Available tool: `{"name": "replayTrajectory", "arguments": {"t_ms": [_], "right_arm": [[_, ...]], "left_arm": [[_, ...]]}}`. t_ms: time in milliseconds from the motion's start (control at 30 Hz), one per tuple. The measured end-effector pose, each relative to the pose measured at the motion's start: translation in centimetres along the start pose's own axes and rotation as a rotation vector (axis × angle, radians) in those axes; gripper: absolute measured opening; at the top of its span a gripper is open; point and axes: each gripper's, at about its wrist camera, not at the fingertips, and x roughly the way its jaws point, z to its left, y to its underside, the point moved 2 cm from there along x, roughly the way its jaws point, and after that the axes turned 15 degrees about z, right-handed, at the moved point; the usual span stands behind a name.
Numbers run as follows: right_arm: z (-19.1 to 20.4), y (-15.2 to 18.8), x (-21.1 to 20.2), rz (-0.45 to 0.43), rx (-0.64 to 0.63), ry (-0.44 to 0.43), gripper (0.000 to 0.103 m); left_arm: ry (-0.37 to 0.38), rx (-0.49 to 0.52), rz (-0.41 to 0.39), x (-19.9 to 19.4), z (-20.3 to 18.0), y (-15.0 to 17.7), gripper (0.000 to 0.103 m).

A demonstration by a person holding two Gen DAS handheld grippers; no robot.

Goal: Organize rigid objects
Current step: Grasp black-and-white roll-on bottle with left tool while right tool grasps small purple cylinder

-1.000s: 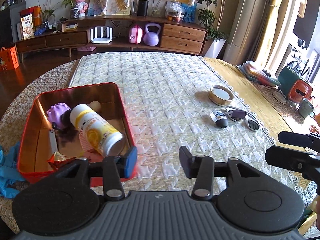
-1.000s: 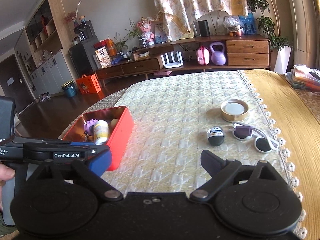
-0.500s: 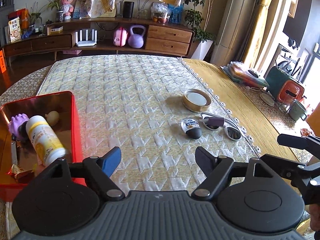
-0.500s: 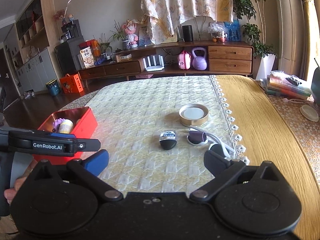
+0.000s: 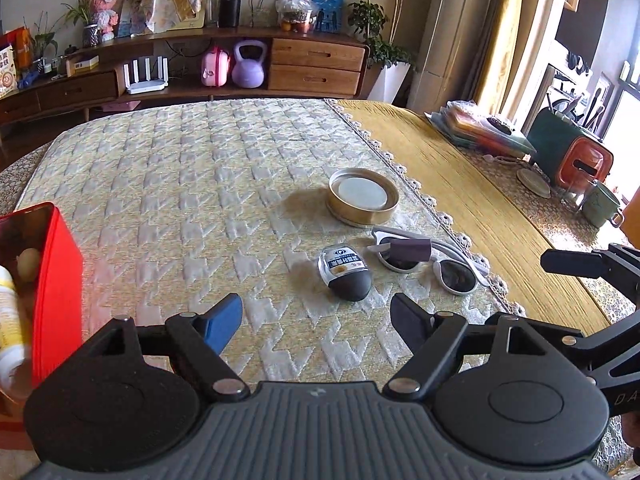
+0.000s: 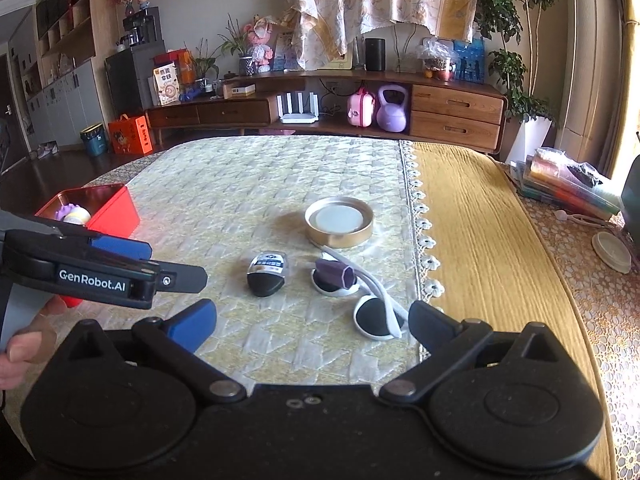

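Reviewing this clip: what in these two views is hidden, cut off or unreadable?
- Red tin: cut off by the left edge in the left wrist view; in the right wrist view the left hand-held gripper covers its near part, so its full contents are hidden.
- Yellow-white bottle in the tin: cropped and blurred.
- Small dark bottle: label print too small to read.
- Sunglasses: one lens partly under a purple piece; what that piece is cannot be told.

I see a black egg-shaped bottle (image 5: 345,277) lying flat, white sunglasses (image 5: 430,262) at its three o'clock, a gold lid (image 5: 363,197) at twelve, and a red tin (image 5: 56,280) at nine.
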Motion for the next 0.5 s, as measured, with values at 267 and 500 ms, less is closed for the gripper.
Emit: {"name": "replayTrajectory", "arguments": {"t_ms": [267, 500], "right_arm": [[-3.7, -1.4, 1.3, 0.009, 0.009, 0.013, 0.096], [-3.8, -2.3, 2.5, 0.036, 0.007, 0.007, 0.087]], "left_arm": [[-0.011, 0.026, 0.004, 2.8, -1.0, -0.5, 0.081], [-0.054, 0.070, -0.017, 4.5, -2.4, -0.7, 0.081]]}}
